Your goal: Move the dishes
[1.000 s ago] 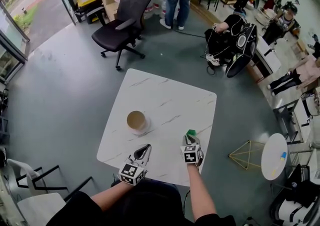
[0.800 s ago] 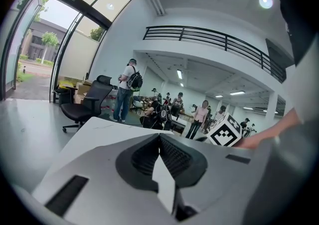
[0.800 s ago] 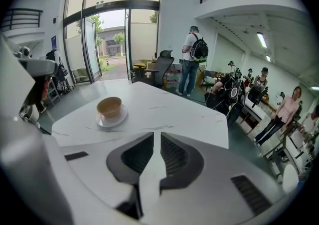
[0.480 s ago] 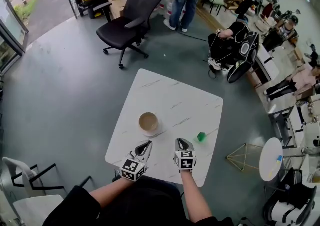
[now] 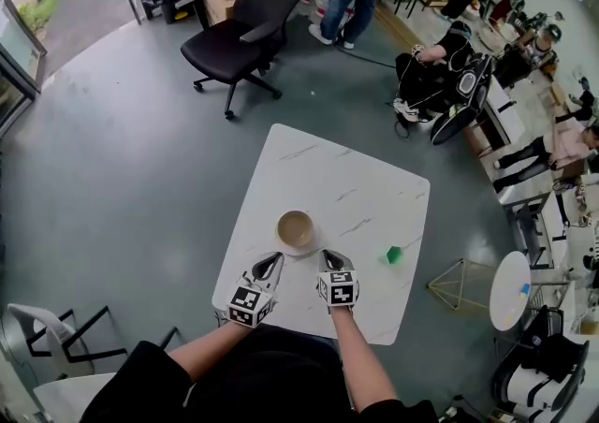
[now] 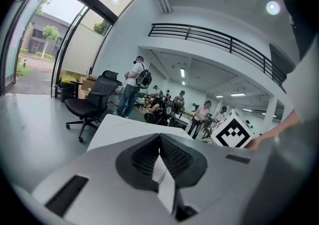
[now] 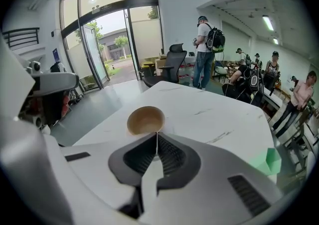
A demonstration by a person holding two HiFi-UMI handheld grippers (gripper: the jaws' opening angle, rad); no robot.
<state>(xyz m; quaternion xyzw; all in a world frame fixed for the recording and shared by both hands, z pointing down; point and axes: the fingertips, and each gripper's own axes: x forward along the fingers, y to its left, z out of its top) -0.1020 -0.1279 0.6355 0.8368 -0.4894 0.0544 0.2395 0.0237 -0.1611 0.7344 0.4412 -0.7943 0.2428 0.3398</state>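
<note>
Your left gripper (image 5: 272,261) and right gripper (image 5: 328,255) are both pinched shut on nothing, just short of the round tan bowl (image 5: 296,228), apparently not touching it.

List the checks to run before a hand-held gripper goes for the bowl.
1. Left hand-held gripper empty: ok, jaws together on nothing.
2. Right hand-held gripper empty: ok, jaws together on nothing.
3. Jaws opened for a grasp: not ok, both shut.
4. Tan round bowl upright on the white marble-pattern table: ok.
5. Small green block apart from the bowl: ok, off to its right.
6. Way from the right hand-held gripper to the bowl: ok, nothing between them.
</note>
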